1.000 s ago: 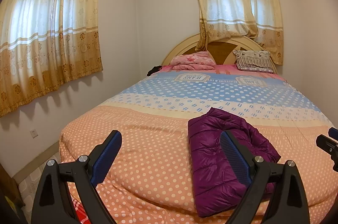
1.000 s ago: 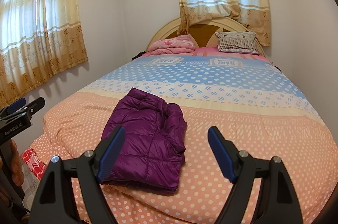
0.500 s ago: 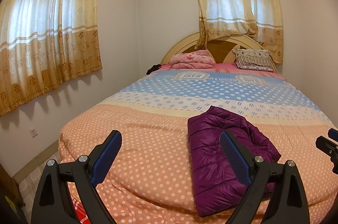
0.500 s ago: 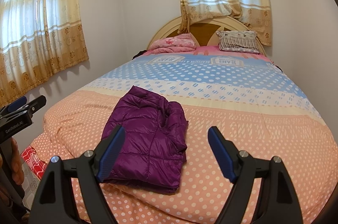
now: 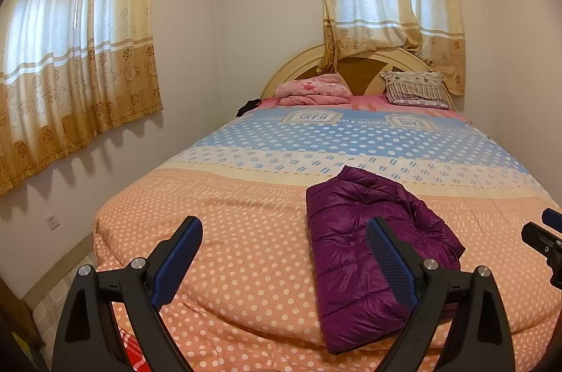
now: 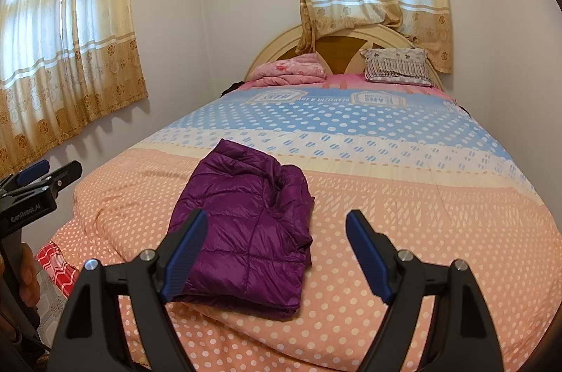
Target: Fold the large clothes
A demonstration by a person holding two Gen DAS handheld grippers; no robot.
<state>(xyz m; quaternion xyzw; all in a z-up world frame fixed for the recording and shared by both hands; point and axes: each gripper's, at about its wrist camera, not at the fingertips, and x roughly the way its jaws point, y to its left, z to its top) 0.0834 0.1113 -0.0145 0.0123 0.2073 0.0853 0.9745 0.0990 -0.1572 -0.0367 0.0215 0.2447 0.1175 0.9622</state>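
Note:
A purple quilted jacket (image 5: 365, 249) (image 6: 246, 224) lies folded into a compact rectangle on the peach dotted part of the bed's quilt (image 5: 246, 231) (image 6: 404, 214), near the foot edge. My left gripper (image 5: 284, 228) is held back from the bed, open and empty, with the jacket beyond its right finger. My right gripper (image 6: 277, 221) is also open and empty, the jacket lying past its left finger. In the right wrist view the left gripper (image 6: 45, 171) shows at the left edge, held by a hand (image 6: 26, 277).
Pink folded bedding (image 5: 312, 89) and a striped pillow (image 5: 414, 89) lie at the headboard (image 6: 337, 45). Curtained windows (image 5: 70, 56) are on the left and back walls. A wall (image 5: 520, 56) runs close along the bed's right side. Floor tiles (image 5: 52, 305) show at lower left.

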